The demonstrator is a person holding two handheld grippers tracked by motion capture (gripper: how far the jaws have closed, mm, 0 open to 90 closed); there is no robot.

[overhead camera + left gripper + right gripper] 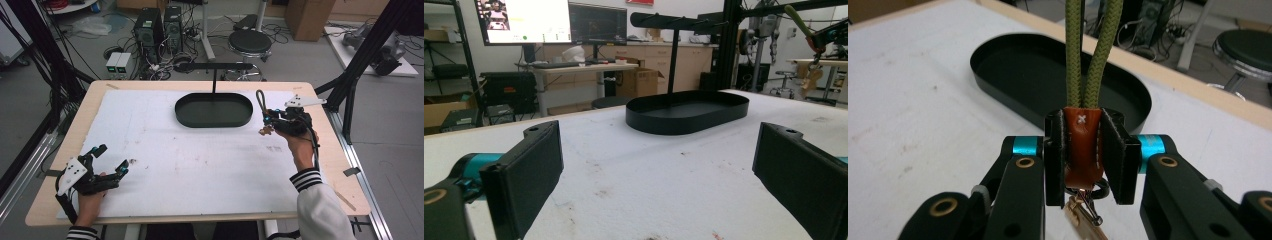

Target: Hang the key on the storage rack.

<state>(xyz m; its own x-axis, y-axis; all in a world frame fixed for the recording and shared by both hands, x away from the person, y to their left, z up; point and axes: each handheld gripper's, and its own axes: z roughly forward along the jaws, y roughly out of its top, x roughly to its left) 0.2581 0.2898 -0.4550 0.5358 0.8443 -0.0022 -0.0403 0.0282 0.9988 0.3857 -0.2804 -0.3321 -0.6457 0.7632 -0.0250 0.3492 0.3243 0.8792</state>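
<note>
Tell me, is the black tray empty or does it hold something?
Empty. The tray shows a bare black floor in the high view, with just its stand's post rising behind. The keychain is clamped in the right gripper.

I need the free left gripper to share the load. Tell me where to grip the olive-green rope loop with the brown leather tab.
Grip the olive-green rope loop on its twin strands above the brown leather tab, coming from the side. The right gripper already clamps the tab, and a metal clip hangs below it.

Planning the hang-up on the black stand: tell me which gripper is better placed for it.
Right. The right gripper already clamps the keychain by its leather tab, raised beside the stand and tray. The left gripper rests open at the table's near left corner, far off.
</note>
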